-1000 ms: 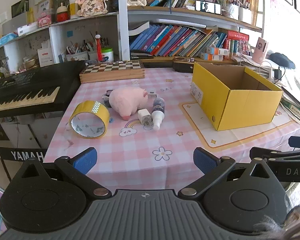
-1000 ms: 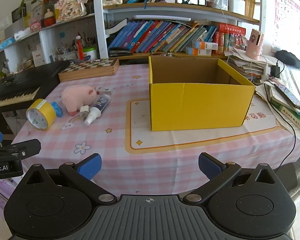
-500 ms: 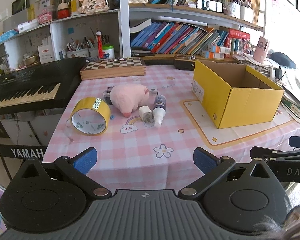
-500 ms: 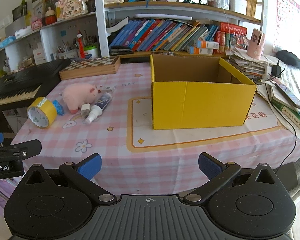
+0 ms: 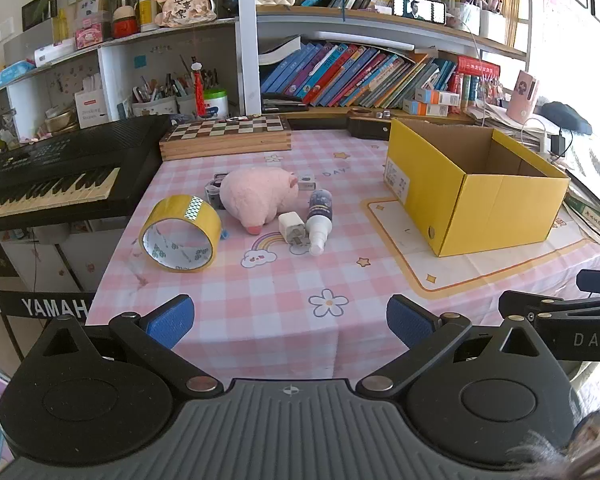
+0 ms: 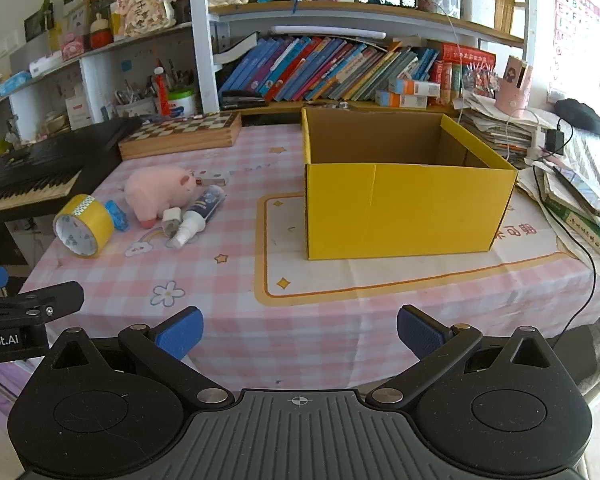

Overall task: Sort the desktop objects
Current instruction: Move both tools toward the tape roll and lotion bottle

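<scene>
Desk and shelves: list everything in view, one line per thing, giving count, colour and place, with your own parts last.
tape roll: 1, yellow, front left of table
plush pig: 1, pink, right of the tape
charger plug: 1, white, in front of the pig
spray bottle: 1, white with dark label, lying beside the plug
cardboard box: 1, yellow, open, table right
chessboard: 1, wooden, table rear
keyboard: 1, black, left of table
books: many, mixed colours, shelf behind
left gripper: 1, black with blue pads, open
right gripper: 1, same colours, open
</scene>
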`<state>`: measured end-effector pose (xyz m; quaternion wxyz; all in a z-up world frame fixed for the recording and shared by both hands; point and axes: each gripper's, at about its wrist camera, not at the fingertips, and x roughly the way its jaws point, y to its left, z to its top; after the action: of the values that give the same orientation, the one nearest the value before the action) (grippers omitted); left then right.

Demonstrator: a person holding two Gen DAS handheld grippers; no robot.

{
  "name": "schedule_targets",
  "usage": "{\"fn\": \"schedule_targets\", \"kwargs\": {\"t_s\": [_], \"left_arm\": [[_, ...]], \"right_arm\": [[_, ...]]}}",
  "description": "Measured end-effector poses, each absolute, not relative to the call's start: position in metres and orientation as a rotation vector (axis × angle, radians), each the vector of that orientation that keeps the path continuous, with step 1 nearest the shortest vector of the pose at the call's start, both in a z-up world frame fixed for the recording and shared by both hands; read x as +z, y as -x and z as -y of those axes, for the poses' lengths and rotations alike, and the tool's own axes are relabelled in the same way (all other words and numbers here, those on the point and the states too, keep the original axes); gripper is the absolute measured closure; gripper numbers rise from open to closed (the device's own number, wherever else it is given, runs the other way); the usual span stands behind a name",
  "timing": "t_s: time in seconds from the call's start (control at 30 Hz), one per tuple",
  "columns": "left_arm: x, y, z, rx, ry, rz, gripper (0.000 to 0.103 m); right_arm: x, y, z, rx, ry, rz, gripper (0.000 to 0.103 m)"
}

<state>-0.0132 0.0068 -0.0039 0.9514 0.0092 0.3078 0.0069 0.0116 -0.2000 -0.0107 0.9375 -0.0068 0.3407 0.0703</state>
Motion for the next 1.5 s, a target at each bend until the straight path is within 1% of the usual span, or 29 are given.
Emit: {"fn": "schedule_targets", "kwargs": {"t_s": [1.5], "left_arm": [[-0.010,-0.003,-0.030,0.014,-0.006,-0.663,0.000]], "right_arm": [[-0.014,-0.022,0.173,0.207,0.045,-0.722,0.000]]}}
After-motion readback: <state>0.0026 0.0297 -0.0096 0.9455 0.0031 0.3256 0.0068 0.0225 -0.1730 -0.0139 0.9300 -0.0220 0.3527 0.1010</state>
